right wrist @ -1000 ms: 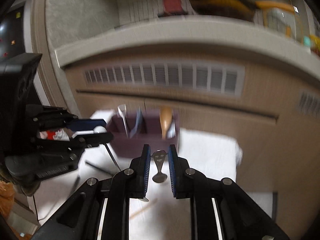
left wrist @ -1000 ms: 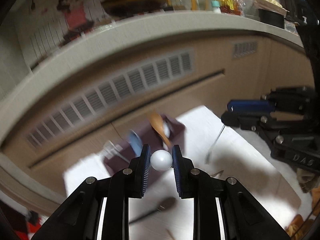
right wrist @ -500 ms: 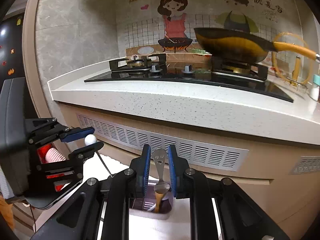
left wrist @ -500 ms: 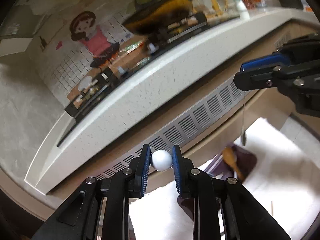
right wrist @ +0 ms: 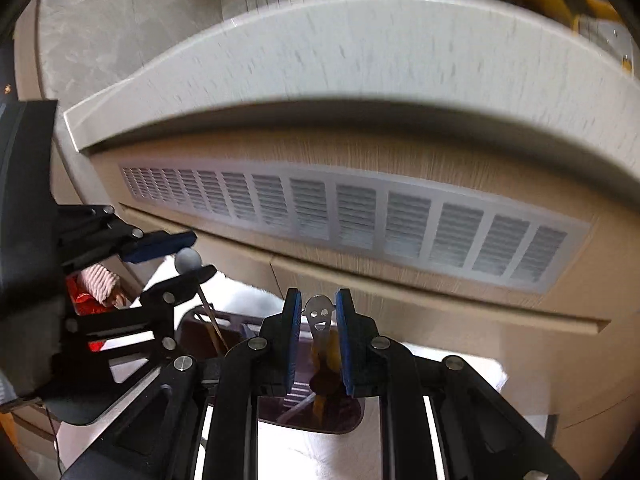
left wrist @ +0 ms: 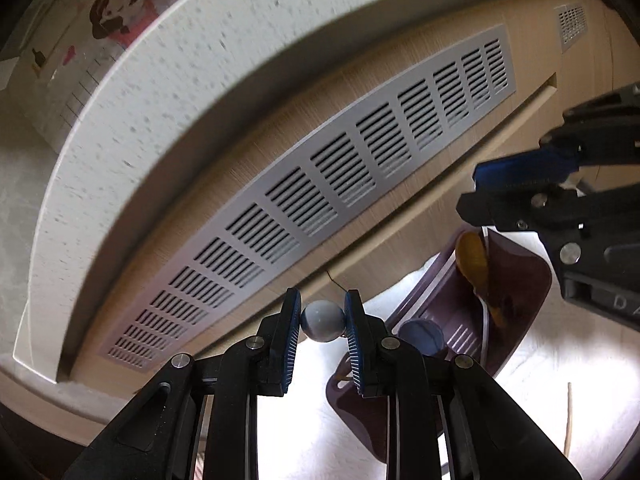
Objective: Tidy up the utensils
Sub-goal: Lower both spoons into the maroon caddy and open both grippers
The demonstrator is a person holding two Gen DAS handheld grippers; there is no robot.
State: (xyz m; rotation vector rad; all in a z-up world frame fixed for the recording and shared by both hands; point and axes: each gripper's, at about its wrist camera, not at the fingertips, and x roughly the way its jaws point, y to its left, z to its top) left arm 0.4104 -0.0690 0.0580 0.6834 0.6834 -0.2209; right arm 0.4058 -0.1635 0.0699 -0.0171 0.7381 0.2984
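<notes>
Both grippers hang above a dark purple utensil holder [left wrist: 524,280], the landmark for all that follows; it stands on a white cloth [left wrist: 304,432] in front of the cabinet with the long vent grille [left wrist: 320,208]. The left gripper [left wrist: 323,322] is clenched on the white ball end [left wrist: 323,321] of a thin stick utensil, pinched between its blue pads [left wrist: 290,336]; gripping the ball lets the shaft hang free, presumably so it can be lowered point first into the holder. From the right wrist view that shaft [right wrist: 210,312] slants down from the ball toward the left compartment of the holder [right wrist: 200,328], its tip seemingly at or just inside the rim. The right gripper [right wrist: 318,336] grasps a small metal spoon by its smiling-face handle end [right wrist: 318,312], directly over the holder's right part, which probably keeps the bowl pointing down for a drop. Already standing in the holder are an amber wooden spoon [left wrist: 474,264] and a blue round-headed utensil [left wrist: 420,334]. The metal spoon's bowl is hidden behind the right gripper's frame and merges with the amber spoon, so its depth in the holder cannot be judged. The holder's base and dividers are cut off by both grippers. A thin stick [left wrist: 568,420] lies on the cloth to the holder's right, its nature unclear. Motion blur softens the countertop edge.
</notes>
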